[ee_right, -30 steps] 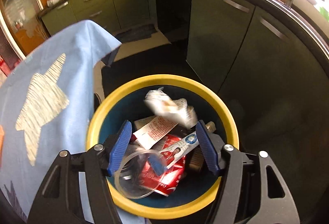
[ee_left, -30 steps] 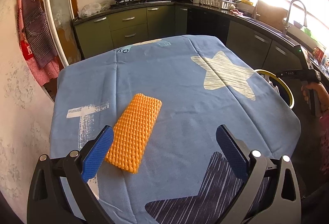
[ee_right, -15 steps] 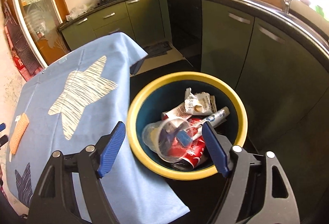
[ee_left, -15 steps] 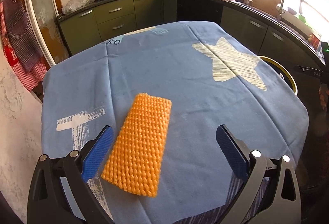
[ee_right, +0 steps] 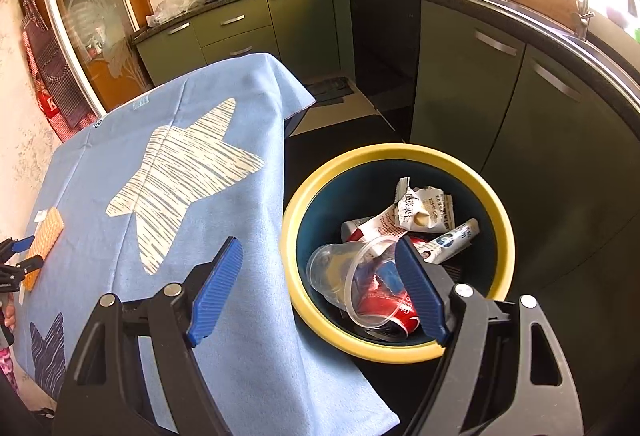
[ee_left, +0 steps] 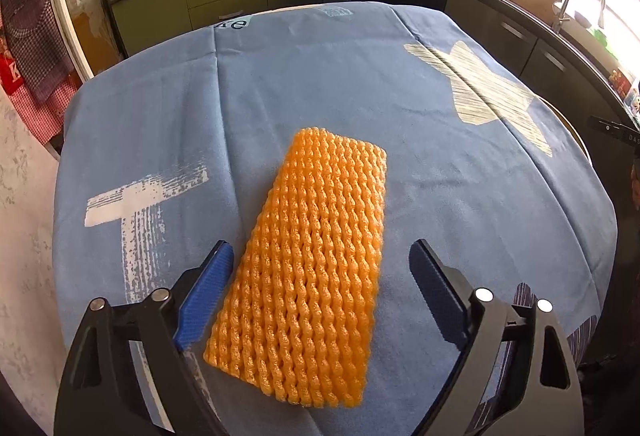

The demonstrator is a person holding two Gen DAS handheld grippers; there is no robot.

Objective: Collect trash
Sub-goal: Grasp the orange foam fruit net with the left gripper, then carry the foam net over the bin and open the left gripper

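An orange foam net sleeve [ee_left: 312,268] lies flat on the blue star-print tablecloth [ee_left: 320,84]. My left gripper [ee_left: 320,268] is open, low over the cloth, with the sleeve's near end between its blue pads. The sleeve also shows small at the far left in the right wrist view [ee_right: 45,242]. My right gripper [ee_right: 320,264] is open and empty above the table's edge, beside the yellow-rimmed dark bin [ee_right: 496,212]. The bin holds a clear plastic cup [ee_right: 340,272], a red can [ee_right: 396,312], crumpled paper wrappers [ee_right: 420,212] and a white tube [ee_right: 452,240].
Green kitchen cabinets [ee_right: 472,76] and a dark counter curve round the back and right. The bin stands on a dark floor mat [ee_right: 344,136] right of the table. A glass door [ee_right: 88,20] and hanging aprons [ee_left: 32,48] are at the left.
My left gripper has moved forward and lower, so the orange sleeve now lies between its pads. My right gripper has drawn back and up from over the bin, toward the table.
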